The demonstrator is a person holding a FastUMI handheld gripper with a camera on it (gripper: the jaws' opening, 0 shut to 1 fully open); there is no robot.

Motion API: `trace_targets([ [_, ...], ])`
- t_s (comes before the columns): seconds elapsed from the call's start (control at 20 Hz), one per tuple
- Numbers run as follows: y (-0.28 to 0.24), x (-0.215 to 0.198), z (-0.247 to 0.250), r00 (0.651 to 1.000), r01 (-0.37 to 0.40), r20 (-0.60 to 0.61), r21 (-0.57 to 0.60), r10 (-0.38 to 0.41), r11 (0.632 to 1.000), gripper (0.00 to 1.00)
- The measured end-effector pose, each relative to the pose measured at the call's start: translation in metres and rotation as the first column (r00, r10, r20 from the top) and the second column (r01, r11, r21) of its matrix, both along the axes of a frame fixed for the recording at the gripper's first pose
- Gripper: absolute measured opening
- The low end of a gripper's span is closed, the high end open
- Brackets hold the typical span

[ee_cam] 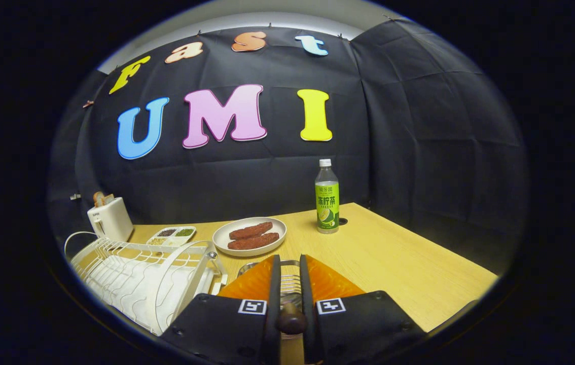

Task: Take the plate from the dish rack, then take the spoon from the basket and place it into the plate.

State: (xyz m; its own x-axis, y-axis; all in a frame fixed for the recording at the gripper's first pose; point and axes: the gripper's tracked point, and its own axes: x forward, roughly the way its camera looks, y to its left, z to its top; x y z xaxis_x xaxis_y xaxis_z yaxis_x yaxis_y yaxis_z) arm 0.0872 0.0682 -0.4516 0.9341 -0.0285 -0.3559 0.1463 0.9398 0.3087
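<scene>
My gripper [290, 263] is clamped on the spoon [291, 320] above the basket [247, 267] — dish rack [140, 284] alongside, plate [250, 236] and bottle [327, 197] beyond.

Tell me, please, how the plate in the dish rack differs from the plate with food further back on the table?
The plate in the dish rack stands on edge in the white wire dish rack, beside the gripper; the plate with food lies flat on the table, beyond the fingers. The racked plate carries nothing; the flat one holds two brown pieces of food. Both look round and pale. The fingers stand close together around a dark rounded handle end.
</scene>
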Motion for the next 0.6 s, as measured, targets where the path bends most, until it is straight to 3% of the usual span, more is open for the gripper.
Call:
trace_targets([
  [0.4,-0.011,0.028,0.056,0.997,-0.074,-0.021,-0.025,0.073,0.997,0.2],
  [0.6,-0.02,0.028,0.108,0.996,-0.09,-0.014,-0.033,0.089,0.995,0.2],
])
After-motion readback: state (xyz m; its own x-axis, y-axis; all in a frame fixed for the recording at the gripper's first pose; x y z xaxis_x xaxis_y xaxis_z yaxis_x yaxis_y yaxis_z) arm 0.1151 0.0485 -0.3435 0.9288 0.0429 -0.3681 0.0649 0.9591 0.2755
